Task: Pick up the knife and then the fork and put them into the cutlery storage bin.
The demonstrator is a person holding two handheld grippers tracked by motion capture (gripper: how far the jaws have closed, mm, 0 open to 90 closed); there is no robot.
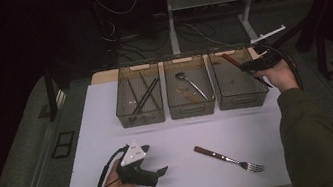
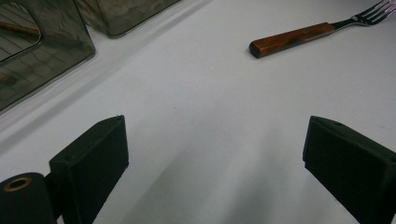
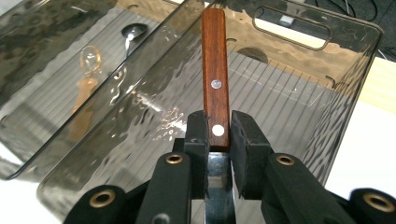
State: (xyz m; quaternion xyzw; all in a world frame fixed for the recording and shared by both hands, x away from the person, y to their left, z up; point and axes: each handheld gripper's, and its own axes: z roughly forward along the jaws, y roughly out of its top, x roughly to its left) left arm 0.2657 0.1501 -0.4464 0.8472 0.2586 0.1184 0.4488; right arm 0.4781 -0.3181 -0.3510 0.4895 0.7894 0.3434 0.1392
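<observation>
My right gripper (image 1: pixel 247 66) (image 3: pixel 218 129) is shut on a wooden-handled utensil (image 1: pixel 229 61) (image 3: pixel 215 70), gripping it near the rivet where handle meets metal. The handle points out over the right clear bin (image 1: pixel 239 100) (image 3: pixel 346 27), and the metal end is hidden under the gripper. A fork (image 1: pixel 229 158) (image 2: pixel 299 37) with a matching wooden handle lies on the white table near the front. My left gripper (image 1: pixel 159 172) (image 2: pixel 215 135) rests on the table at the front left, jaws open, nothing between them, aimed toward the fork.
Three clear bins stand side by side at the back. The left bin (image 1: pixel 140 116) holds dark chopsticks (image 1: pixel 145 96). The middle bin (image 1: pixel 192 107) holds a metal spoon (image 1: pixel 184 77) (image 3: pixel 132 31) and an amber one (image 1: pixel 186 94) (image 3: pixel 88 60). Cables and a desk frame lie beyond the table.
</observation>
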